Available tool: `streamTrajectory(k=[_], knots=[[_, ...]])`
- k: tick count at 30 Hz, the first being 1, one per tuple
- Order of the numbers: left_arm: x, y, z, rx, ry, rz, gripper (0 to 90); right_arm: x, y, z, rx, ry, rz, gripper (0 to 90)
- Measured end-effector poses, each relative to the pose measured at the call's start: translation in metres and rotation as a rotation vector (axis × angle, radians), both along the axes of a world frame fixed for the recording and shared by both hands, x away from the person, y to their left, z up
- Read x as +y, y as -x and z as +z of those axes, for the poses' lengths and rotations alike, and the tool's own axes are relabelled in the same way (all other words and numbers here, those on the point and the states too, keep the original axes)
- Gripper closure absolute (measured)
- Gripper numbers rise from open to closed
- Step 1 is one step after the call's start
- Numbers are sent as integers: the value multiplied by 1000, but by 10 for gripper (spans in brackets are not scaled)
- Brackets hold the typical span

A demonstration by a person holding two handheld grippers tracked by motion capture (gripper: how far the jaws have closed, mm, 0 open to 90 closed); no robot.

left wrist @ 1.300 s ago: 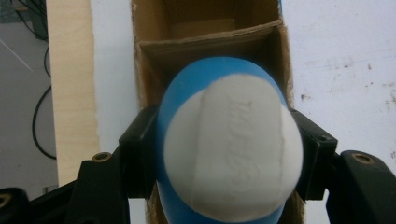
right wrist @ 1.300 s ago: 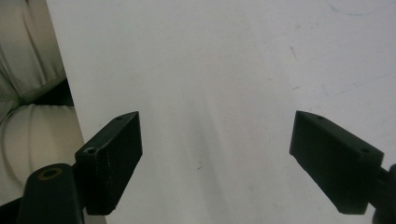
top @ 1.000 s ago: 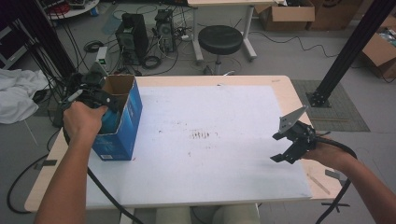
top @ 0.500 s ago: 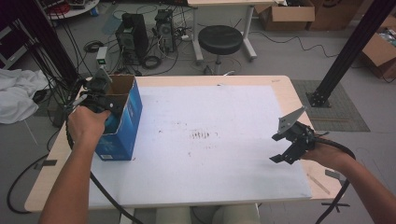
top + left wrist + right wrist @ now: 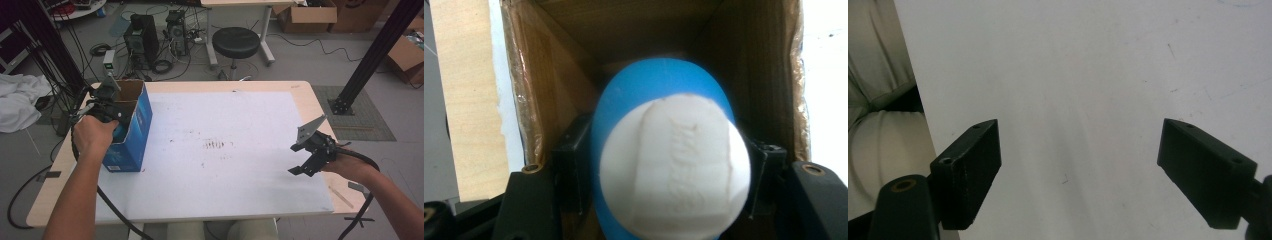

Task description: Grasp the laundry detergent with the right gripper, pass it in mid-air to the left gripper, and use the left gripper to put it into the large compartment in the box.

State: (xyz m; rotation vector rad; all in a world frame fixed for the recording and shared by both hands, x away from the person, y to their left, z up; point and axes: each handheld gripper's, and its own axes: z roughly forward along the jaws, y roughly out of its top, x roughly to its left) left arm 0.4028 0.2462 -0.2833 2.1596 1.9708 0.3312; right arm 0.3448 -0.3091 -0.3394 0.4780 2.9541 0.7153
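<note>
An open blue cardboard box (image 5: 134, 131) stands at the table's left side. My left gripper (image 5: 111, 102) points down into its opening. In the left gripper view the box's brown inner walls (image 5: 549, 95) surround a blue bottle-like thing with a white end (image 5: 671, 170). My left gripper (image 5: 669, 167) is shut on it, a black pad pressing each side. The jaws have just been opening a little, with the blue thing still between them. My right gripper (image 5: 299, 159) hovers open over the white mat (image 5: 225, 120) near the table's right edge, with nothing between the jaws of my right gripper (image 5: 1080, 175).
The mat has dark scuff marks (image 5: 215, 145) at its middle. Bare wood (image 5: 310, 95) borders it. Beyond the table are a black stool (image 5: 236, 42), computer cases (image 5: 142, 35) and cables. White cloth (image 5: 17, 102) lies at the left and a black frame post (image 5: 370, 55) at the right.
The left hand shifted slightly right and away from the person over the box opening, carrying the gripper with it. The right gripper has stayed where it was.
</note>
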Motion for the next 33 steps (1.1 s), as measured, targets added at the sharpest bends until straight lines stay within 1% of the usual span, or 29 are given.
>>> streamTrajectory(k=[9, 15, 18, 22, 26, 28, 30, 33], knots=[[2, 1, 0, -8, 11, 6, 373, -2, 1, -3, 3, -1, -5, 174], [3, 2, 1, -20, 18, 12, 340, -3, 2, -2, 2, -3, -6, 174], [4, 3, 3, -27, 25, 13, 331, -2, 2, -2, 2, -5, -5, 174], [5, 4, 6, -36, 51, 15, 323, -2, 2, -2, 3, -3, -1, 174], [5, 5, 9, -34, 52, 8, 316, -1, 3, -1, 3, -5, -4, 173], [5, 6, 11, -50, 58, 11, 312, -1, 3, -1, 1, -5, -1, 173], [5, 6, 13, -55, 58, 12, 309, -1, 3, 0, 1, -5, -1, 173], [5, 7, 17, -50, 60, 11, 289, -1, 3, 0, 0, -5, -2, 173]])
